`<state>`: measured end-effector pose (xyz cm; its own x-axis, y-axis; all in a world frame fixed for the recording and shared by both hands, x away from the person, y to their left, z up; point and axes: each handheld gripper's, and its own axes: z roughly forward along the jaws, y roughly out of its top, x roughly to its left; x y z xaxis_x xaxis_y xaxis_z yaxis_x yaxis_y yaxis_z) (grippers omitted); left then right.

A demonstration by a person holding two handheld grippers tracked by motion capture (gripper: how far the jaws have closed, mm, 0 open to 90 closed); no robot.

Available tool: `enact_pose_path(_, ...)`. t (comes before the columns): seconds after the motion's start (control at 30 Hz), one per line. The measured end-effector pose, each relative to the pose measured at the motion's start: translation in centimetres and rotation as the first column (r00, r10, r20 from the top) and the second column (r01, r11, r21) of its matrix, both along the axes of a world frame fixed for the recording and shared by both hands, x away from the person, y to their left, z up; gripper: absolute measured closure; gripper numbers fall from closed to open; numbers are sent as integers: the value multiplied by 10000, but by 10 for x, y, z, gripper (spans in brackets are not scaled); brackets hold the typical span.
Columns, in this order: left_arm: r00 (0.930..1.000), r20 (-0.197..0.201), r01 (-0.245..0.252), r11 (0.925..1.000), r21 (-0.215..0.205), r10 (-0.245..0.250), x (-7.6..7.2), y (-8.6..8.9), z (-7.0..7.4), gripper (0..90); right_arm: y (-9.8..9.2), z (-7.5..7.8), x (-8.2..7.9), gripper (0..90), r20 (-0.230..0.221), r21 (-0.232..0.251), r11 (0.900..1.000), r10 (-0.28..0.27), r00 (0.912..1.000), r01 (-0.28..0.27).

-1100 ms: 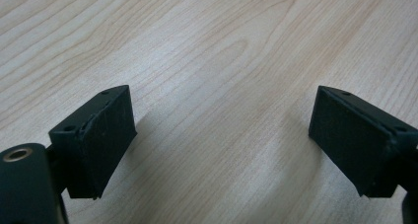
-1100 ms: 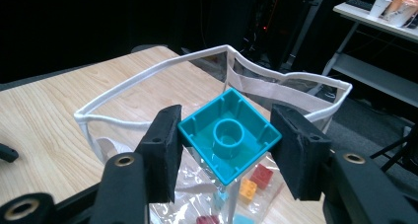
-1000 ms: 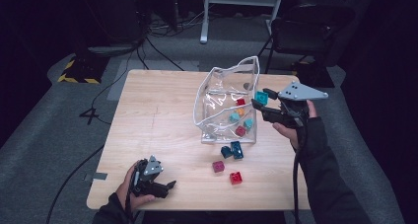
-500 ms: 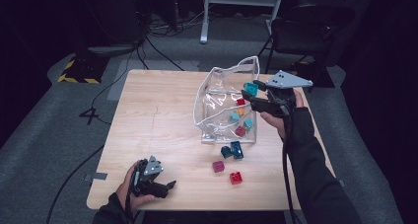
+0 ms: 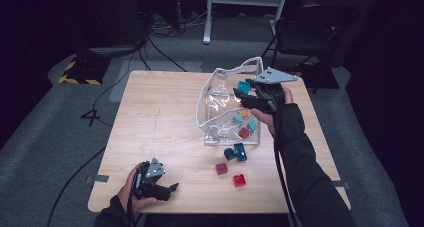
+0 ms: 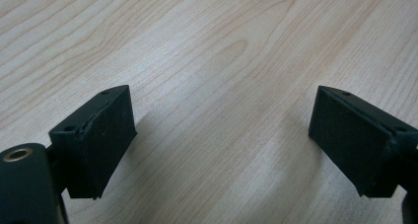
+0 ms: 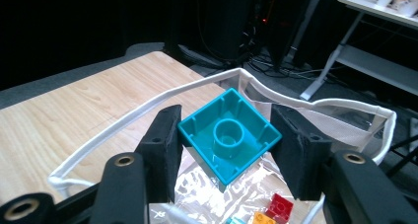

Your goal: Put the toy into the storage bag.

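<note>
Sitting clamped within right gripper (image 7: 224, 135): teal block (image 7: 228, 135)

My work surface is a light wooden table (image 5: 155, 117) standing on grey carpet (image 5: 45, 152). Beyond it the room lies in darkness. A black chair (image 5: 312, 29) stands at the far right, a white desk frame (image 5: 240, 2) behind the table, and cables (image 5: 165, 29) trail across the floor near black-and-yellow hazard tape (image 5: 77, 79).
</note>
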<state>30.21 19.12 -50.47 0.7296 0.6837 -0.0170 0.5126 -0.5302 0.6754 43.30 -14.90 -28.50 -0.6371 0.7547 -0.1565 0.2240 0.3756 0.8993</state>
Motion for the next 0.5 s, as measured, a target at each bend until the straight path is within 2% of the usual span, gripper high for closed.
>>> enact_pose_path(0.5, 10000, -7, 0, 10000, -16, 0, 0, 0, 0, 107, -5, -14, 23, 477, -535, 10, 9983, -575, 9969, 577)
